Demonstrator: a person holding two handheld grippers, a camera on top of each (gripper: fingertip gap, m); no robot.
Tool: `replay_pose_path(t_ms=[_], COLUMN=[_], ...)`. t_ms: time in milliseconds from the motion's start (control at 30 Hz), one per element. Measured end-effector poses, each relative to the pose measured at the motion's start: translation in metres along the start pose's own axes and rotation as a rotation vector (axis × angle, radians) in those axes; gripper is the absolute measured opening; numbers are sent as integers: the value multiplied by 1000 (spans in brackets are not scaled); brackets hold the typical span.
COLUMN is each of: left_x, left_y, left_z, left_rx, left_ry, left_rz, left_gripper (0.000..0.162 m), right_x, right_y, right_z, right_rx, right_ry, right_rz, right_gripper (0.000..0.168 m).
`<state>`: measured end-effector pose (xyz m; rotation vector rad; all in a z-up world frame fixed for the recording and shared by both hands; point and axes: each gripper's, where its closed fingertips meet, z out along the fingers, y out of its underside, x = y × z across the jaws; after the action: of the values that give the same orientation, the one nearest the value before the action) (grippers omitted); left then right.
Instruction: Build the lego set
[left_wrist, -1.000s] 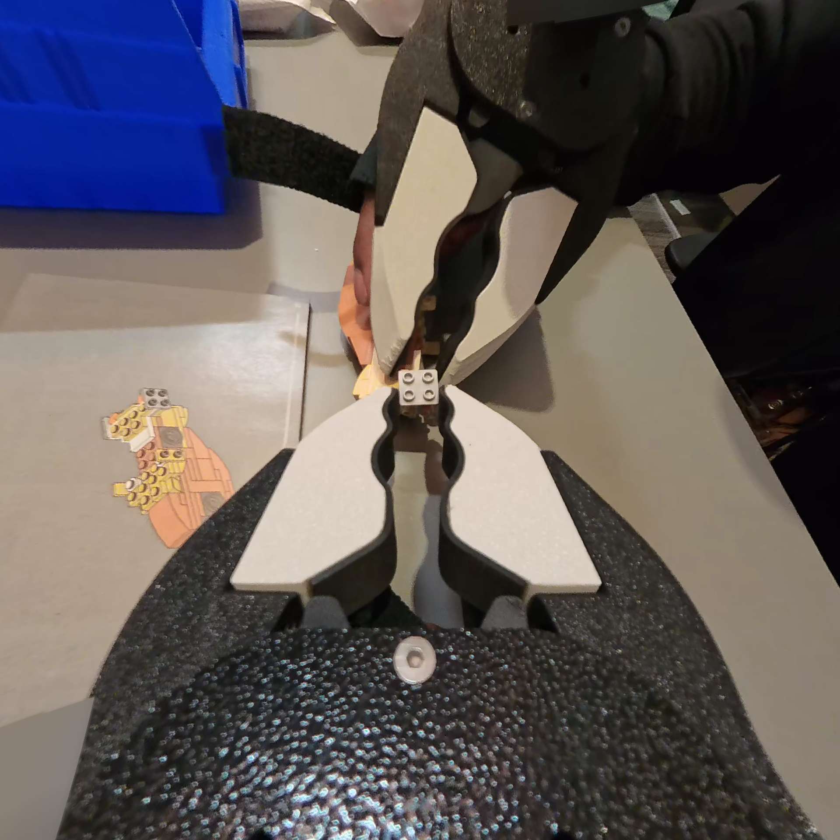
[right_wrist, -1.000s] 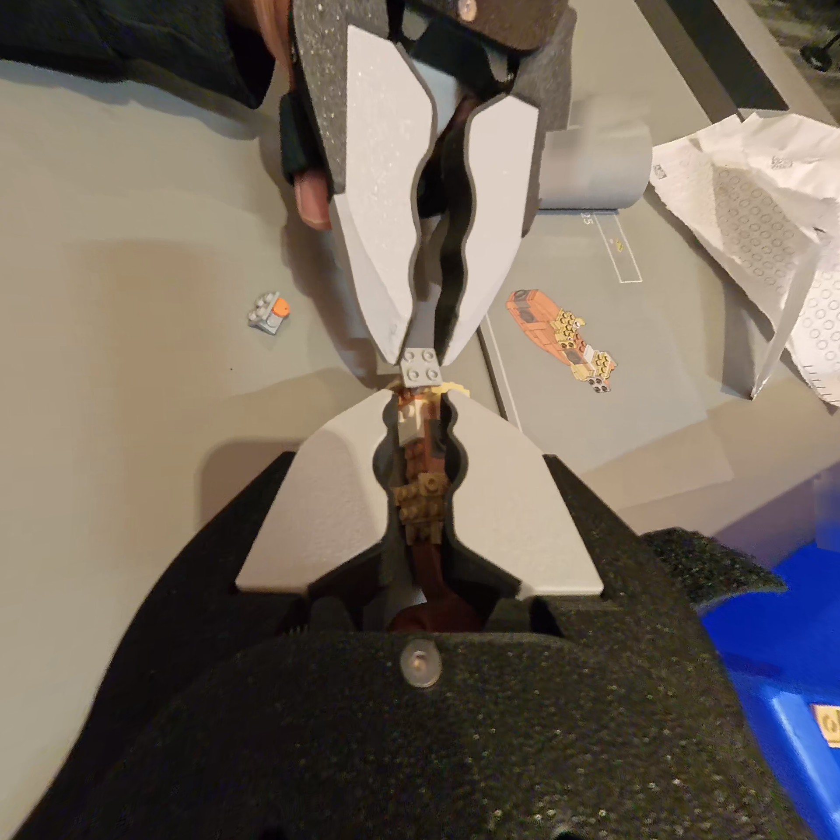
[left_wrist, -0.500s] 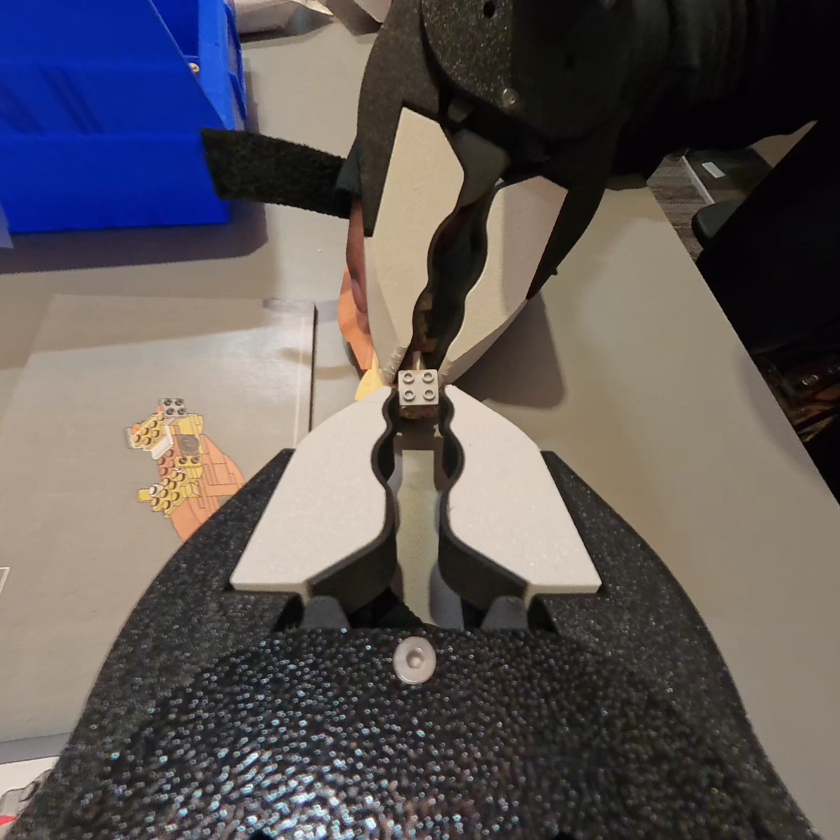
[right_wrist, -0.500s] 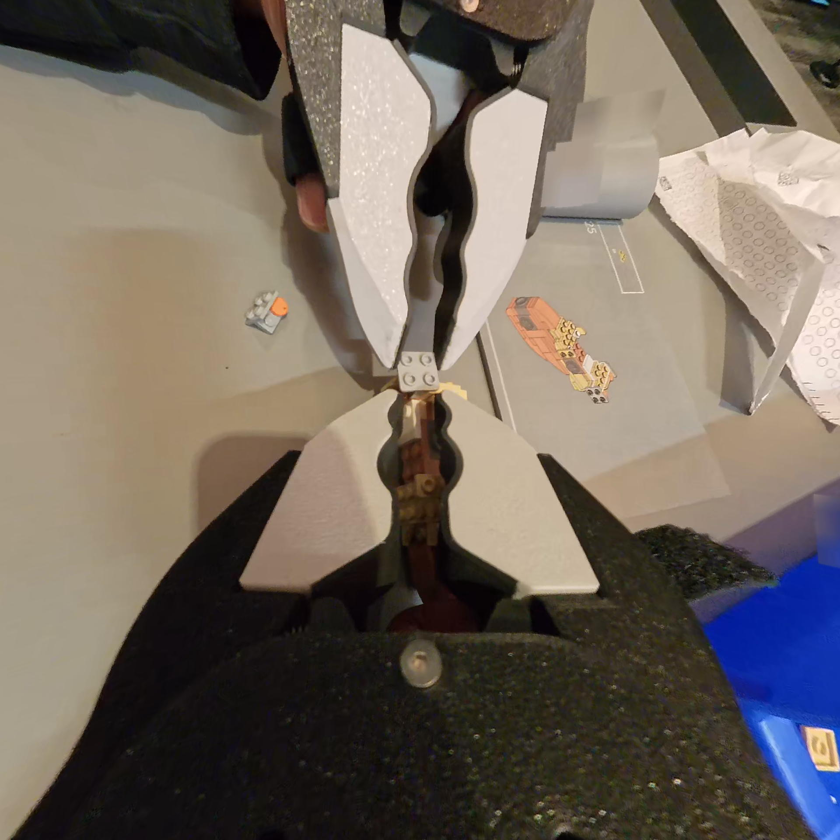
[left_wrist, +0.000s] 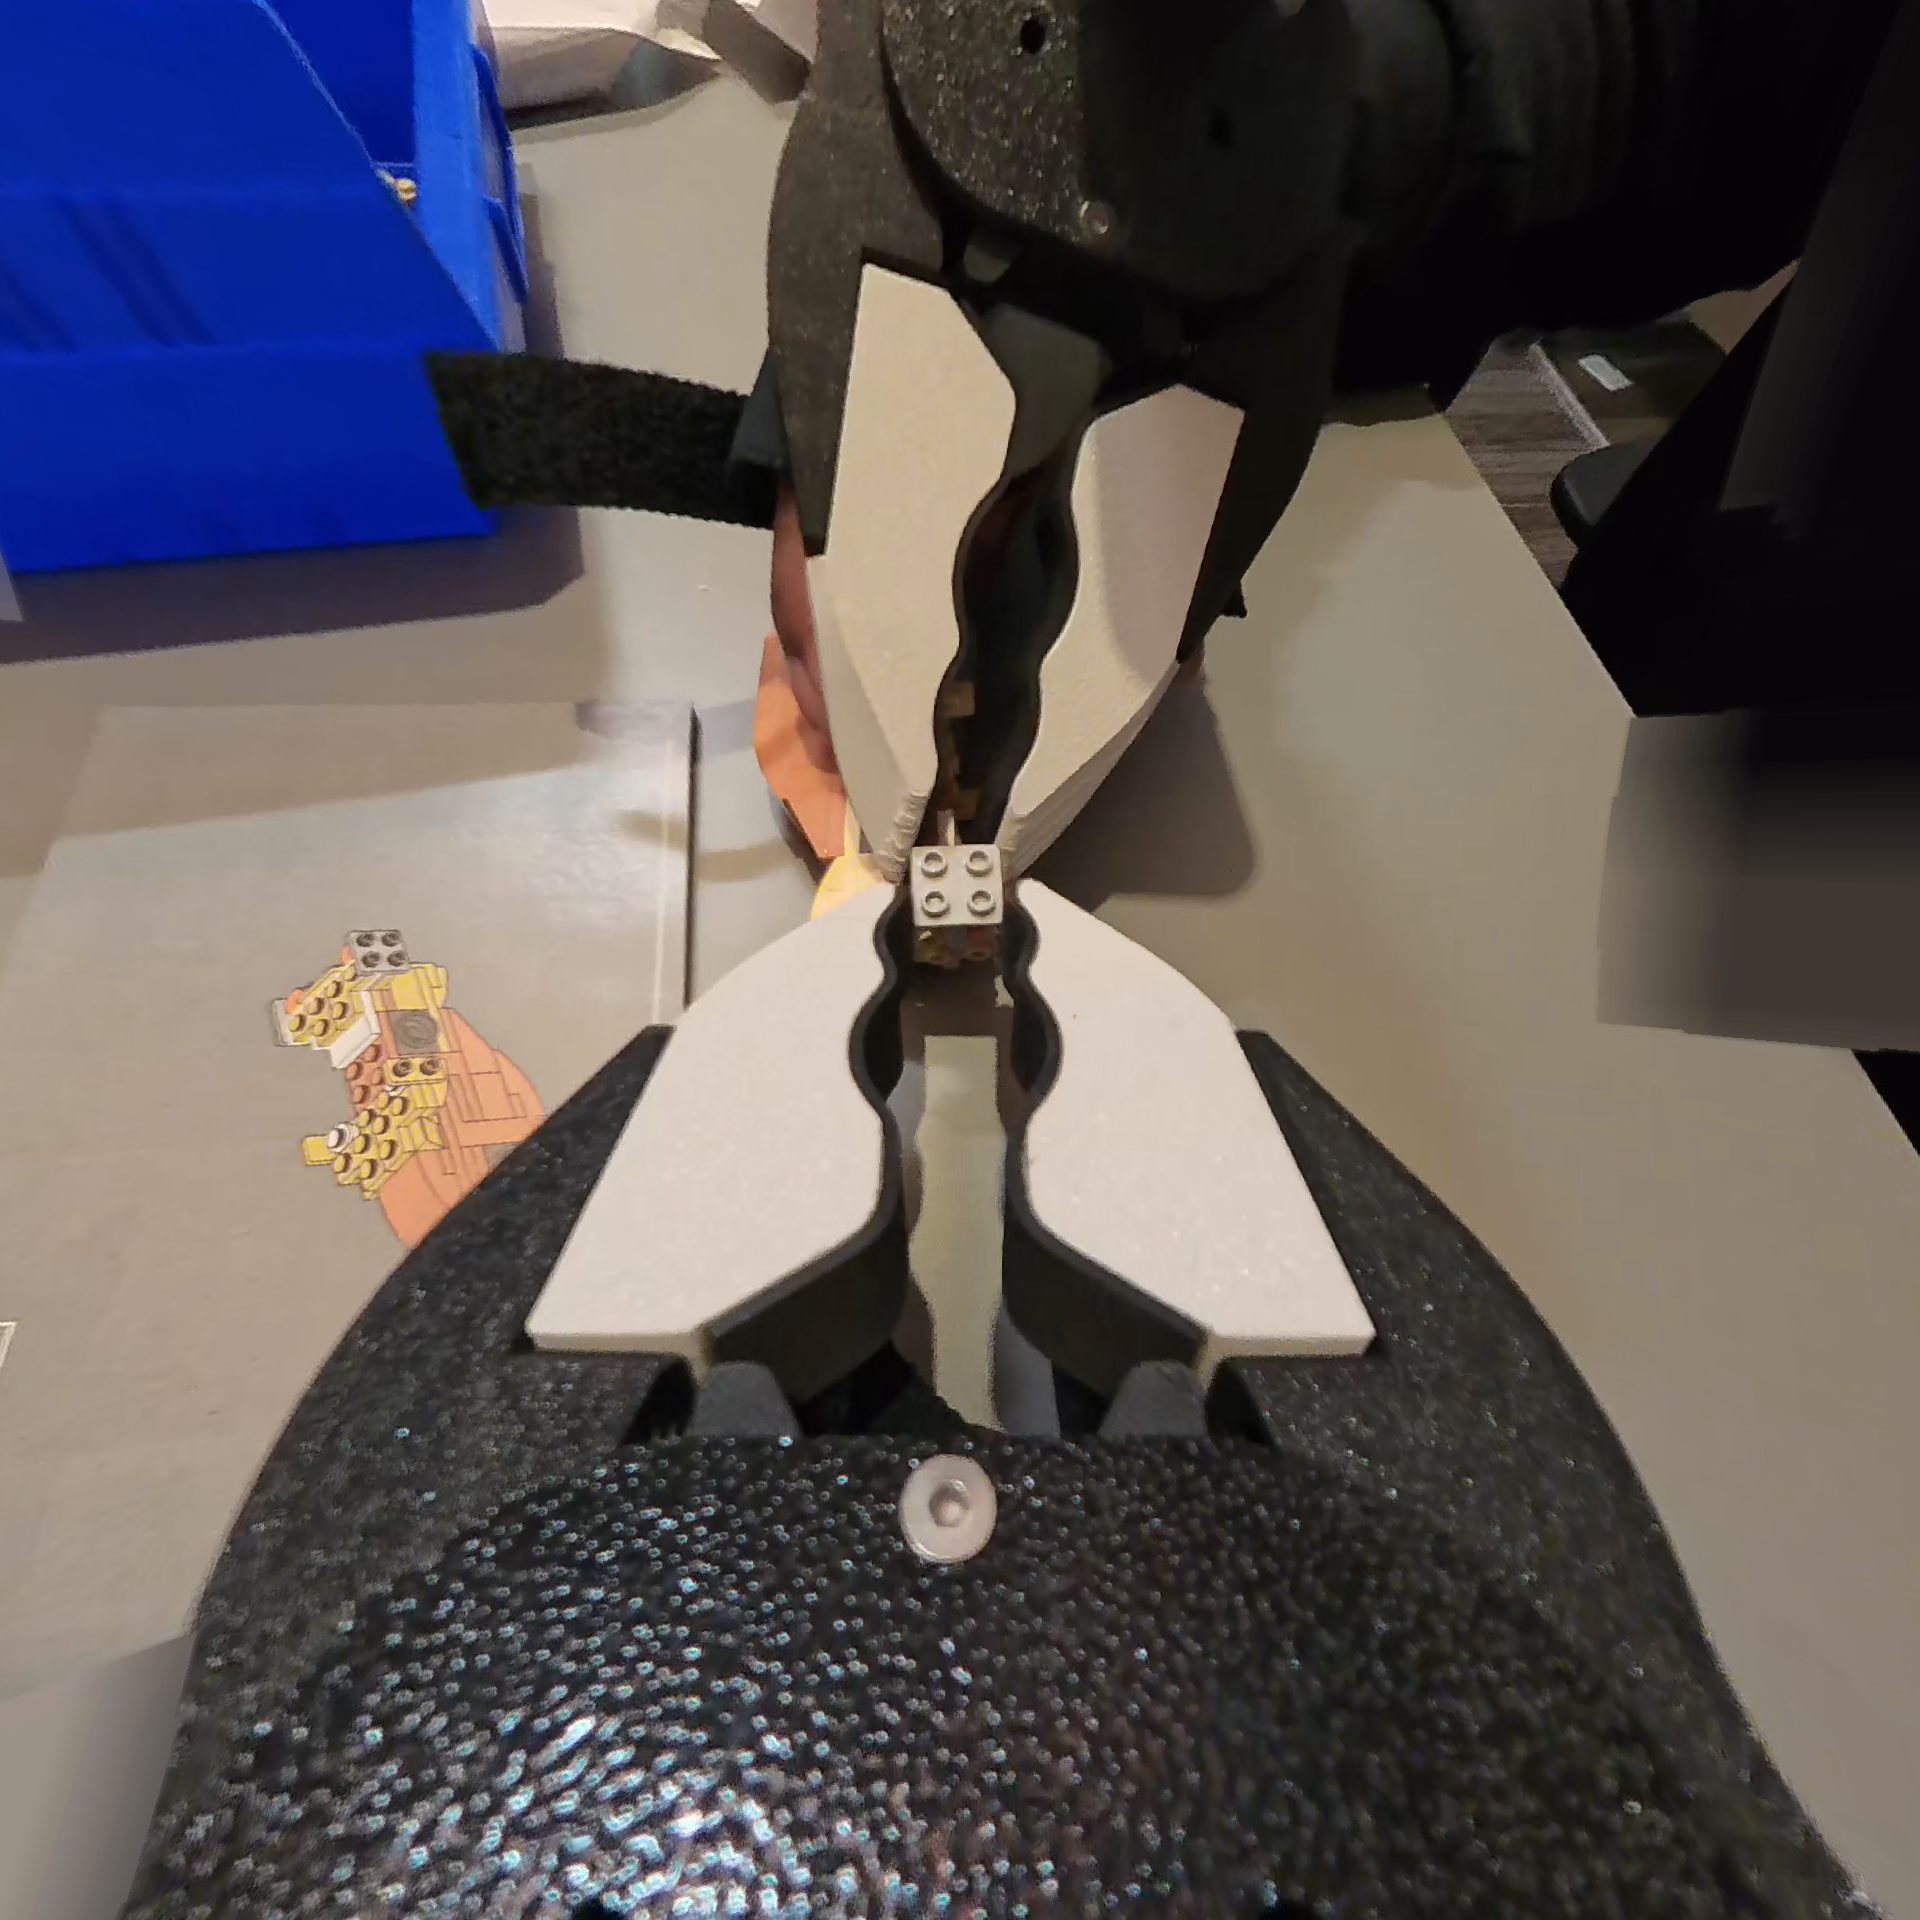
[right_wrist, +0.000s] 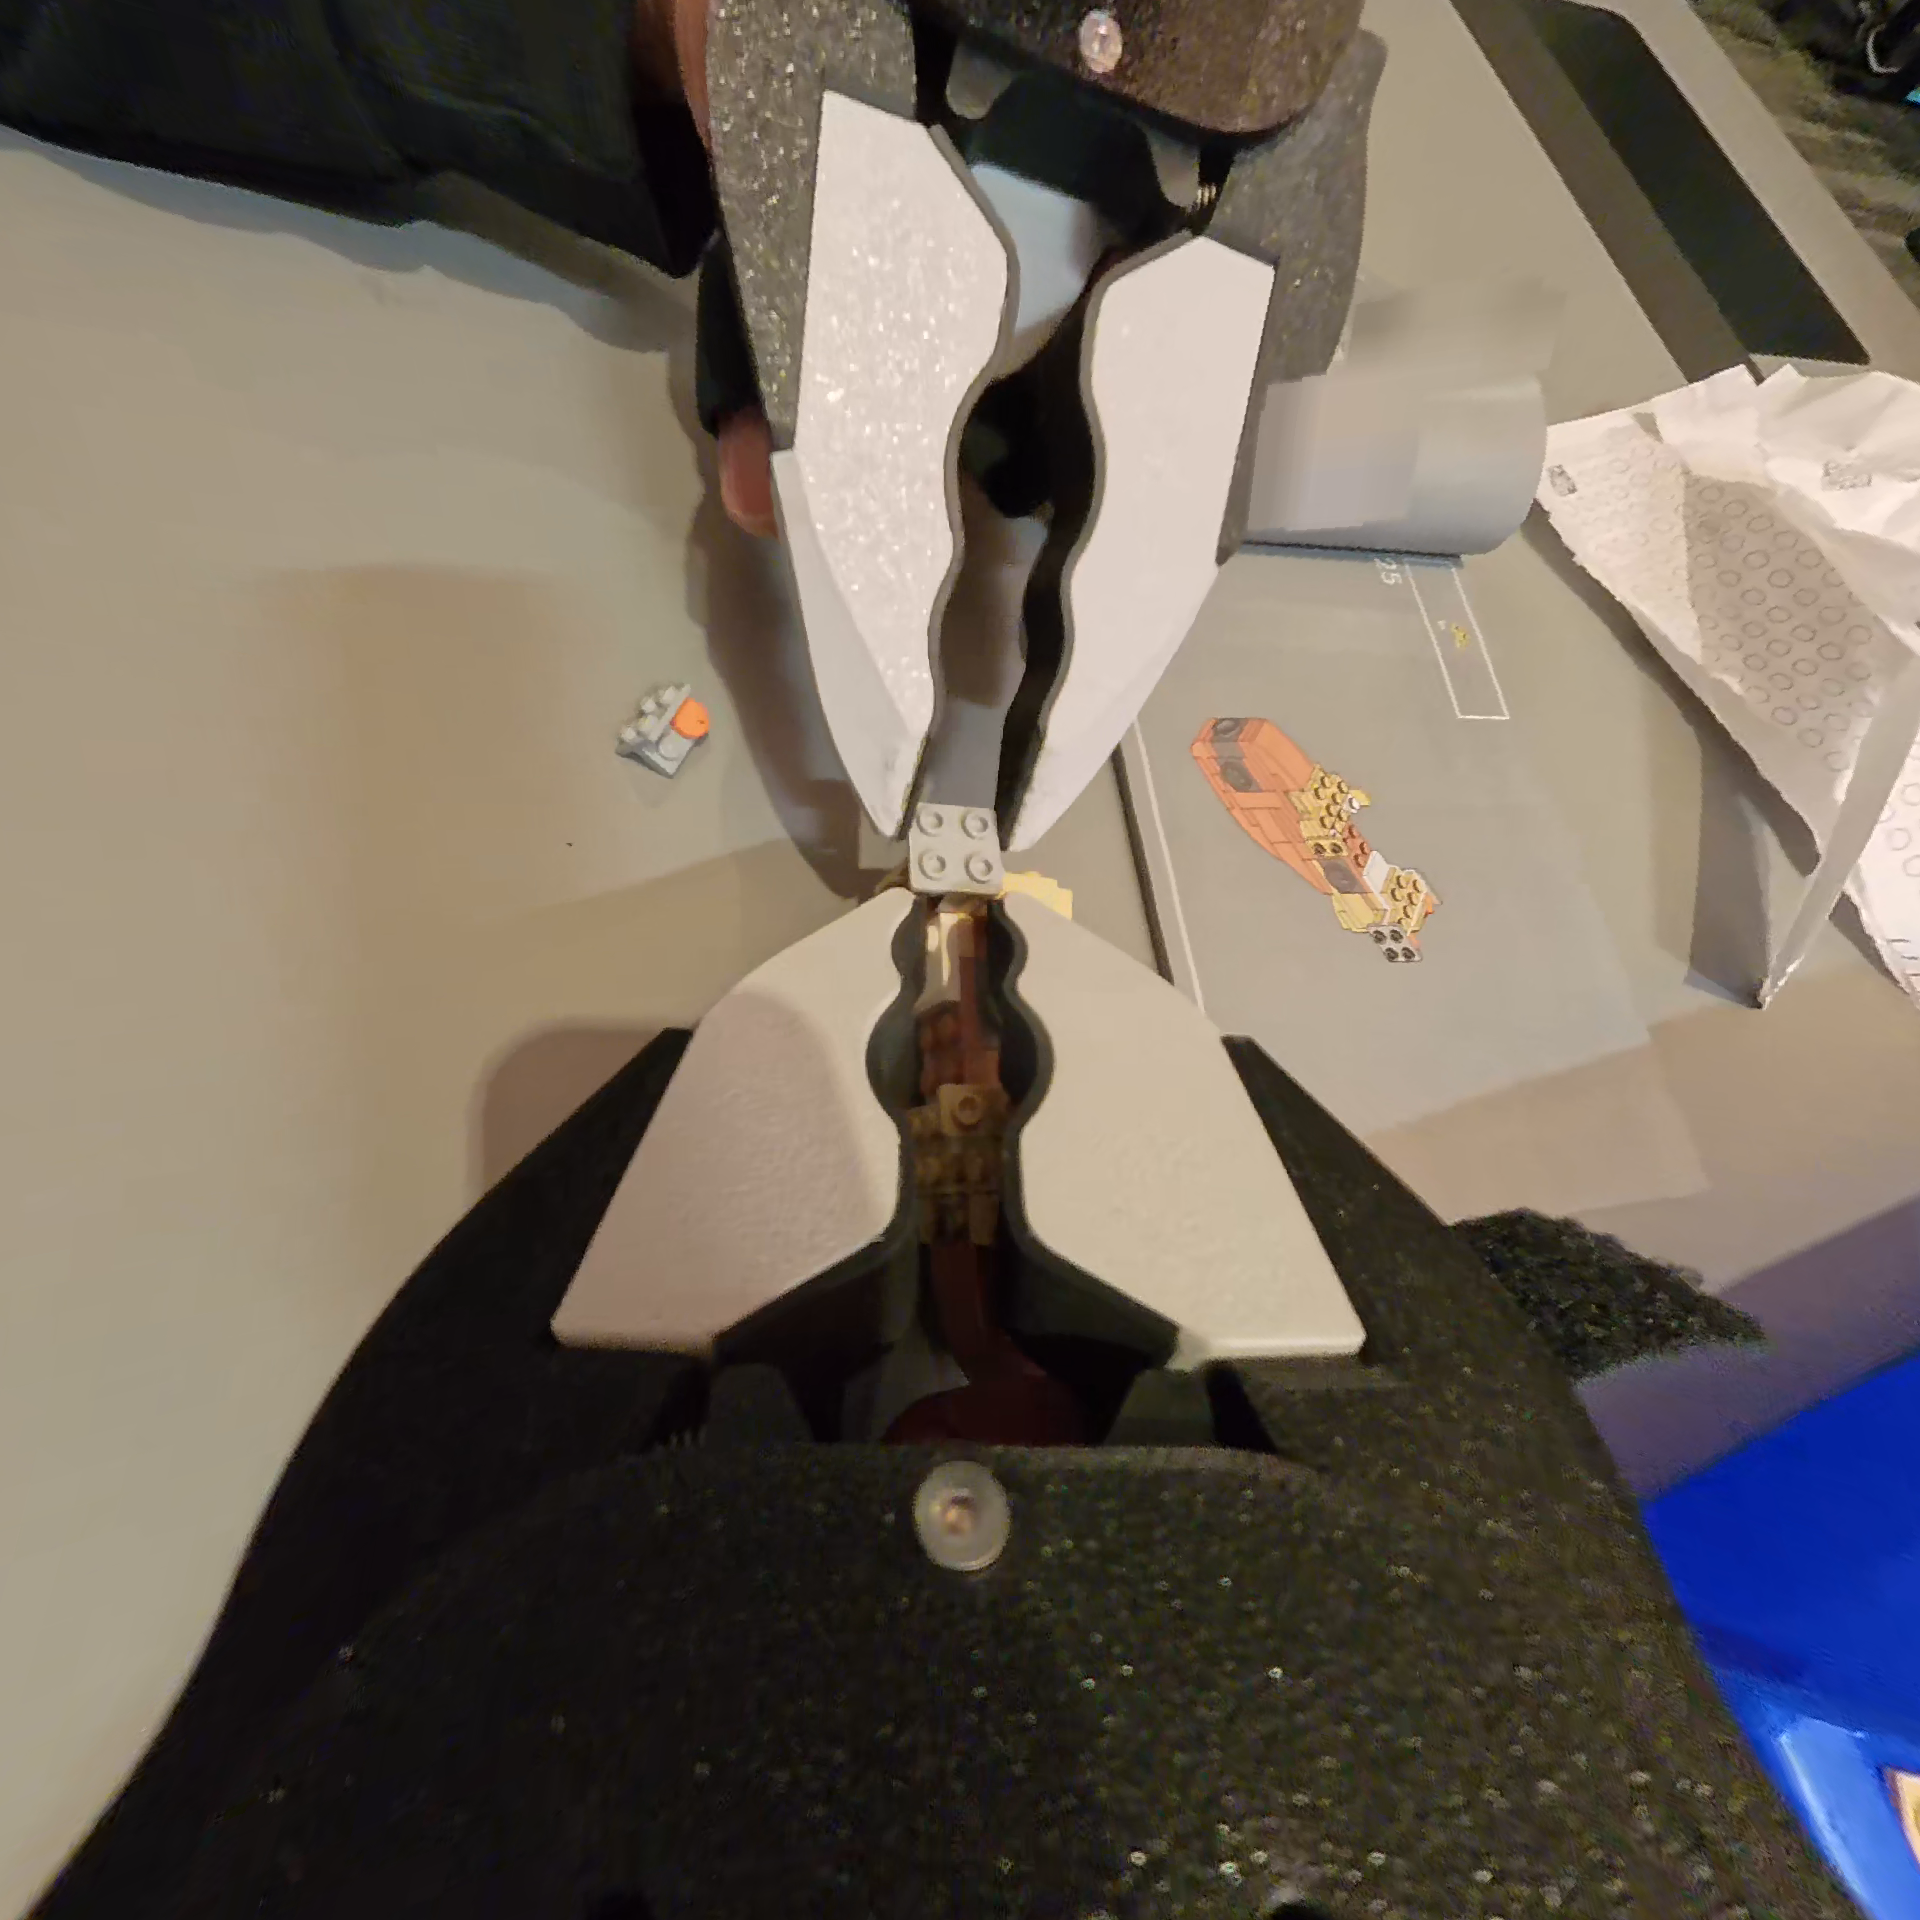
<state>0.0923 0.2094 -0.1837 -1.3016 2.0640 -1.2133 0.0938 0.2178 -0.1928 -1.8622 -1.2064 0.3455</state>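
Left gripper (left_wrist: 956, 899) pinched at its tips on a grey four-stud plate (left_wrist: 957, 882), studs facing up toward the camera, square in outline and so with no long axis. Plate seated at the near end of a brown and tan lego model (right_wrist: 956, 1049), itself clamped along the narrow channel of the right gripper (right_wrist: 954, 914), jaws nearly closed on it. Model's long axis in line with the right gripper's fingers, its plated end pointing out past the tips toward the left gripper, its brown tail back in the throat. Both grippers tip to tip, above the grey table (left_wrist: 1351, 831). Beside them, flat on the table, an instruction sheet (left_wrist: 208, 1039) with a printed orange and yellow model. Farther left in the right wrist view, a small grey brick with an orange stud (right_wrist: 663, 732), well apart. Farther off, a blue bin (left_wrist: 208, 312) and crumpled white paper (right_wrist: 1766, 582).
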Motion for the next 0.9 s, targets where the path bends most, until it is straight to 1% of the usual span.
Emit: replay_pose_path(t_ms=[200,567,900], left_x=[6,7,7], left_y=[1,0,-2], left_z=[0,-2,-2], left_rx=[-5,36,-24], left_ry=[15,-20,-68], left_rz=[26,5,46], left_gripper=[15,15,15], right_x=[-6,-6,-6], right_y=[-1,-3,-4], right_z=[-1,-3,-4], right_rx=[9,68,86], right_ry=[-34,-4,-8], right_rz=[-45,-44,-30], right_gripper=[11,11,11])
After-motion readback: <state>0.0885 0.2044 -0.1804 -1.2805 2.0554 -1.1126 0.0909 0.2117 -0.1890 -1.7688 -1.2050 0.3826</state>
